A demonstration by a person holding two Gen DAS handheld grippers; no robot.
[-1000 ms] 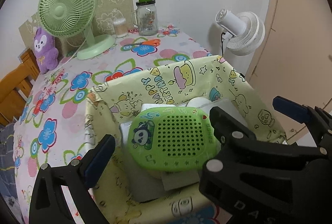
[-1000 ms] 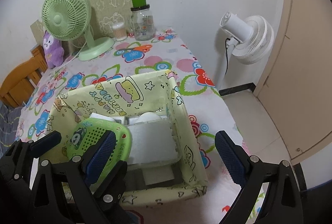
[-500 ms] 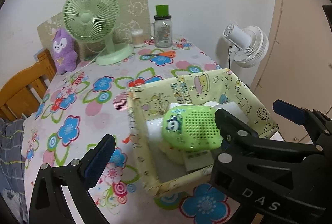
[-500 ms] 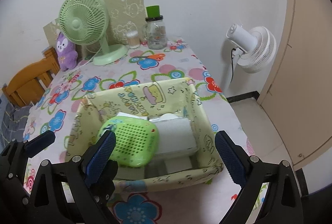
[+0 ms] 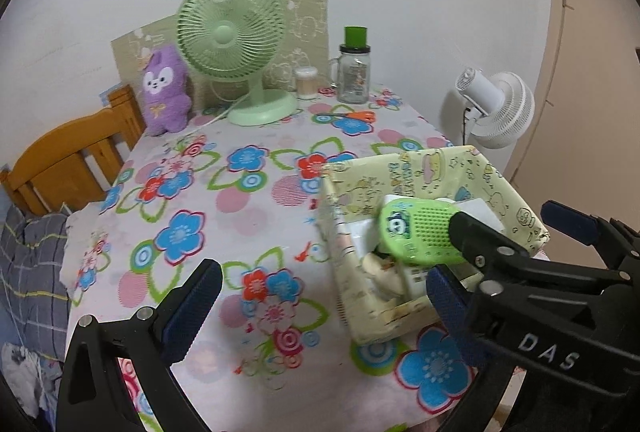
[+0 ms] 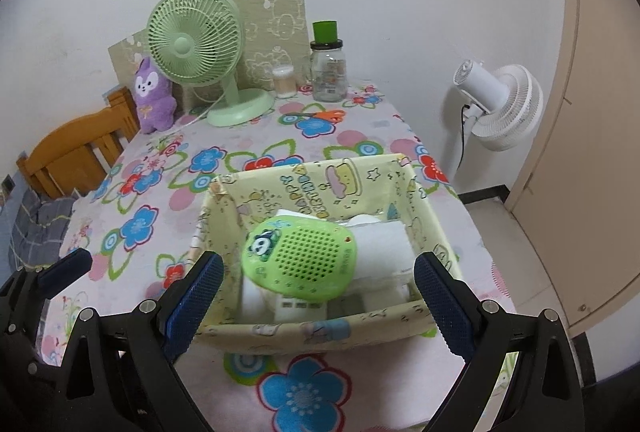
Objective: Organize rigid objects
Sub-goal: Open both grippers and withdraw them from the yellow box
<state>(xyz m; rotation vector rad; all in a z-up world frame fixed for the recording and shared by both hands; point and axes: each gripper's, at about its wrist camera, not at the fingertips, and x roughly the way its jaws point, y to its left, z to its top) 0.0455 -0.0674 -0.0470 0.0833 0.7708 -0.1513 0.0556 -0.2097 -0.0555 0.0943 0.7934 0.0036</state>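
A yellow cartoon-print storage box (image 6: pixel 316 183) (image 5: pixel 404 167) stands near the table's front right corner. In it lie a green oval panda case (image 6: pixel 300 258) (image 5: pixel 420 234), white boxes (image 6: pixel 384 252) and other small items. My right gripper (image 6: pixel 316 302) is open and empty, just in front of the box; its black body (image 5: pixel 552 296) shows at the right of the left wrist view. My left gripper (image 5: pixel 320 306) is open and empty, above the flowered tablecloth to the left of the box; one of its fingers (image 6: pixel 66 266) shows in the right wrist view.
At the back stand a green desk fan (image 5: pixel 232 43), a purple plush toy (image 5: pixel 164 91), a cotton-swab jar (image 5: pixel 306 81), a glass jar with a green lid (image 5: pixel 354 71) and orange scissors (image 5: pixel 358 115). A wooden chair (image 5: pixel 68 159) is left, a white fan (image 5: pixel 496 107) right of the table.
Both grippers have pulled back and away from the box, which now looks smaller and farther off. The left gripper has swung left over the tablecloth. The panda case stays in the box.
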